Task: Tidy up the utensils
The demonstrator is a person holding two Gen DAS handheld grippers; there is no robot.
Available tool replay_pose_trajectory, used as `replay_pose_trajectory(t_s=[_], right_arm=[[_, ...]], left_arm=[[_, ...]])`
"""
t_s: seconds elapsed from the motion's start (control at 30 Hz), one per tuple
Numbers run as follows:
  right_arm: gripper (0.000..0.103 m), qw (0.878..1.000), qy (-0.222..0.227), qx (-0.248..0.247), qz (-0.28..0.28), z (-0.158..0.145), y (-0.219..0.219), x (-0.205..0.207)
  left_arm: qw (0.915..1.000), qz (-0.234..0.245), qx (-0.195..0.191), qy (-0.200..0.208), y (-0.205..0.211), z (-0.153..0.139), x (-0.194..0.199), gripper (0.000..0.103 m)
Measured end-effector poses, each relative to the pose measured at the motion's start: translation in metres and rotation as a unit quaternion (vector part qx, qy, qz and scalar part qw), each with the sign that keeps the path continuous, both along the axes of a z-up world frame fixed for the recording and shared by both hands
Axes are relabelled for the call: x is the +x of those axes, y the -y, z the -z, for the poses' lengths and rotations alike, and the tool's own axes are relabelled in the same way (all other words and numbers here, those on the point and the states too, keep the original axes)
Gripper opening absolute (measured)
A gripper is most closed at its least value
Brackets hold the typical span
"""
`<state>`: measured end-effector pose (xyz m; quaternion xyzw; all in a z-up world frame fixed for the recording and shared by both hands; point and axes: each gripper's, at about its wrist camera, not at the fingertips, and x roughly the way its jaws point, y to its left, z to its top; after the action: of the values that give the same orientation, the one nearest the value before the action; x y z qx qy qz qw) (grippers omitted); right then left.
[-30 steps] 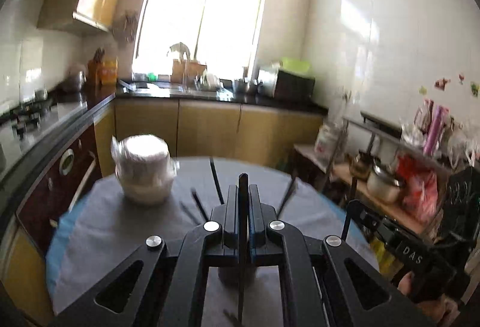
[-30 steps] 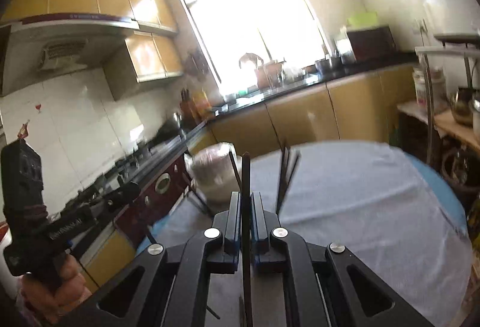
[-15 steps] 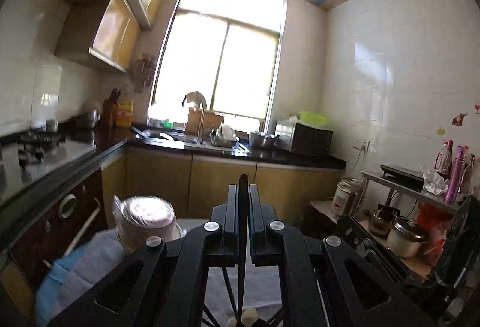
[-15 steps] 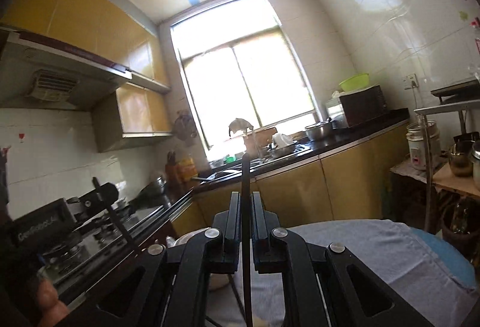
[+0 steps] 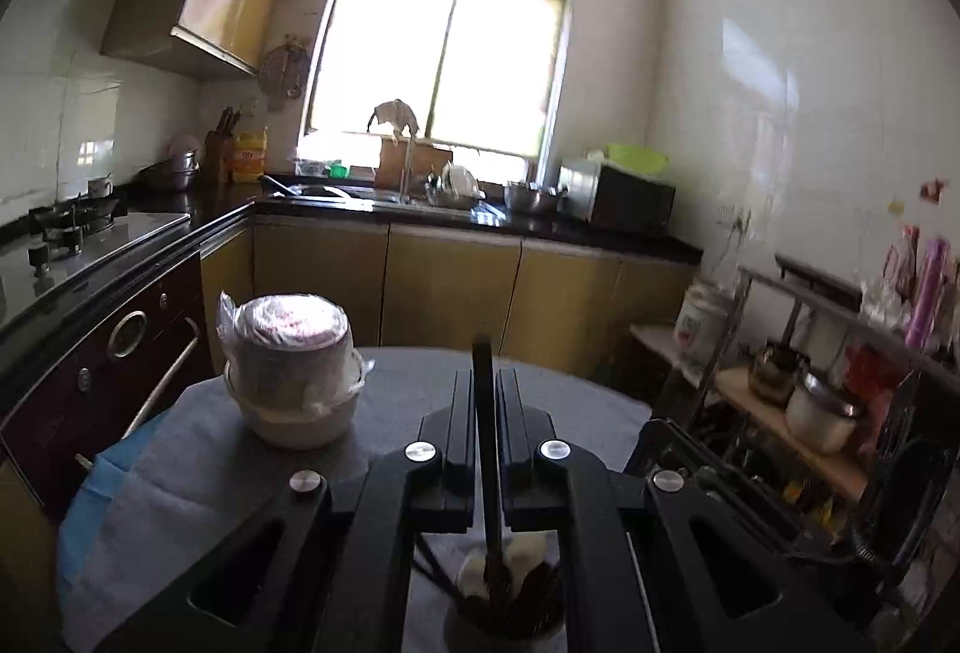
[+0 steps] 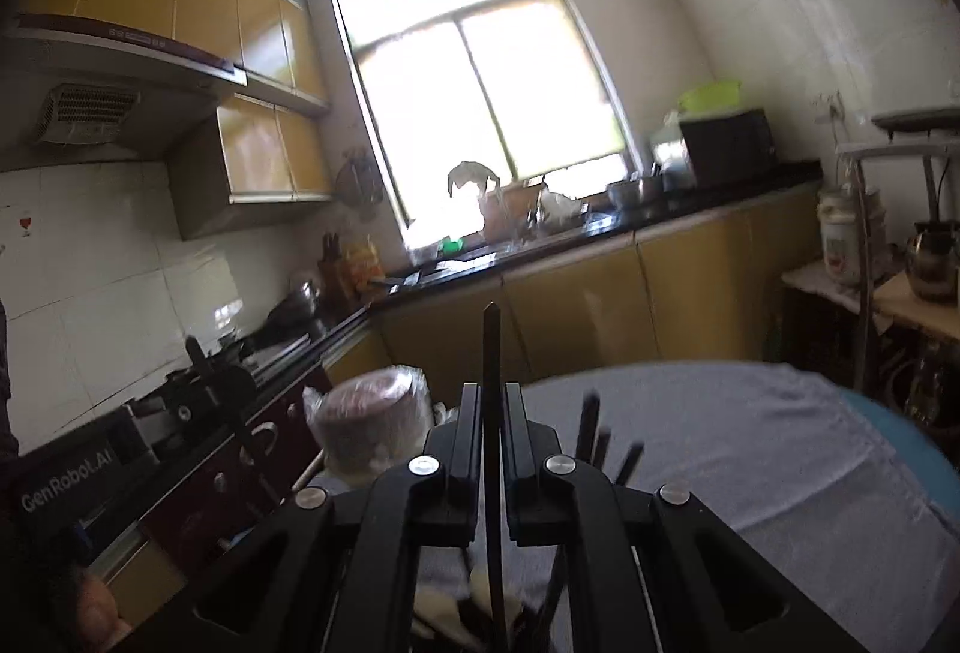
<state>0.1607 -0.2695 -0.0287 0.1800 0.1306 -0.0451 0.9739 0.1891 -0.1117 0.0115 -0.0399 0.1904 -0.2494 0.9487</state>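
Each gripper, left gripper (image 5: 487,389) and right gripper (image 6: 491,395), is pinching one dark chopstick (image 5: 489,449) upright, its lower end reaching the utensil cup (image 5: 510,614) directly beneath for dropping in.

Black grippers (image 5: 486,395), silver screws (image 5: 420,451)

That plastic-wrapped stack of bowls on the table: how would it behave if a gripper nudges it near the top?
The stack of bowls is tall on a narrower foot, so it probably tips or its upper part shifts. The plastic wrap looks slick, likely poor grip. It looks ceramic, so probably heavy and breakable.
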Motion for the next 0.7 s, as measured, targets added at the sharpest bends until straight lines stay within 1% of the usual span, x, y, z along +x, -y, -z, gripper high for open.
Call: replay_pose_trajectory(t_s=[0.03,0.07,0.1,0.13,0.17,0.2,0.23,0.33,0.47,0.57,0.6,0.67,0.7], right_arm=[[0.008,1.000,-0.004,0.011,-0.006,0.004,0.004,-0.007],[0.008,1.000,-0.009,0.022,-0.010,0.004,0.009,-0.013],[0.008,0.999,-0.017,0.040,-0.015,0.005,0.015,-0.021],[0.008,0.999,-0.018,0.048,-0.014,0.005,0.018,-0.028],[0.008,0.998,-0.016,0.056,-0.012,0.004,0.022,-0.039],[0.010,0.998,-0.014,0.062,-0.011,0.001,0.027,-0.047],[0.011,0.997,-0.013,0.072,-0.008,-0.001,0.031,-0.058],[0.011,0.996,-0.007,0.089,-0.002,-0.008,0.037,-0.089],[0.012,0.996,-0.003,0.087,-0.002,-0.014,0.032,-0.123],[0.013,0.996,-0.005,0.086,-0.008,-0.018,0.024,-0.142],[0.015,0.996,-0.005,0.085,-0.010,-0.018,0.021,-0.146],[0.024,0.997,-0.006,0.079,-0.012,-0.020,0.015,-0.158],[0.032,0.997,-0.007,0.076,-0.014,-0.021,0.012,-0.161]], left_arm=[[0.9999,-0.003,0.013,0.001,0.000,-0.001,-0.005,0.008],[0.9996,-0.009,0.027,0.003,0.000,-0.002,-0.010,0.014],[0.9991,-0.013,0.041,0.004,-0.001,-0.003,-0.016,0.030],[0.9986,-0.016,0.050,0.005,-0.004,-0.004,-0.021,0.038],[0.9982,-0.019,0.056,0.007,-0.006,-0.005,-0.027,0.049],[0.9976,-0.024,0.063,0.011,-0.007,-0.006,-0.033,0.052],[0.9964,-0.031,0.077,0.017,-0.009,-0.008,-0.042,0.052],[0.9936,-0.038,0.103,0.025,-0.011,-0.011,-0.065,0.054],[0.9906,-0.044,0.122,0.043,-0.015,-0.015,-0.095,0.061],[0.9885,-0.048,0.134,0.051,-0.018,-0.017,-0.115,0.064],[0.9882,-0.049,0.136,0.050,-0.018,-0.017,-0.119,0.064],[0.9878,-0.052,0.138,0.049,-0.020,-0.020,-0.127,0.065],[0.9875,-0.055,0.140,0.048,-0.021,-0.020,-0.130,0.066]])
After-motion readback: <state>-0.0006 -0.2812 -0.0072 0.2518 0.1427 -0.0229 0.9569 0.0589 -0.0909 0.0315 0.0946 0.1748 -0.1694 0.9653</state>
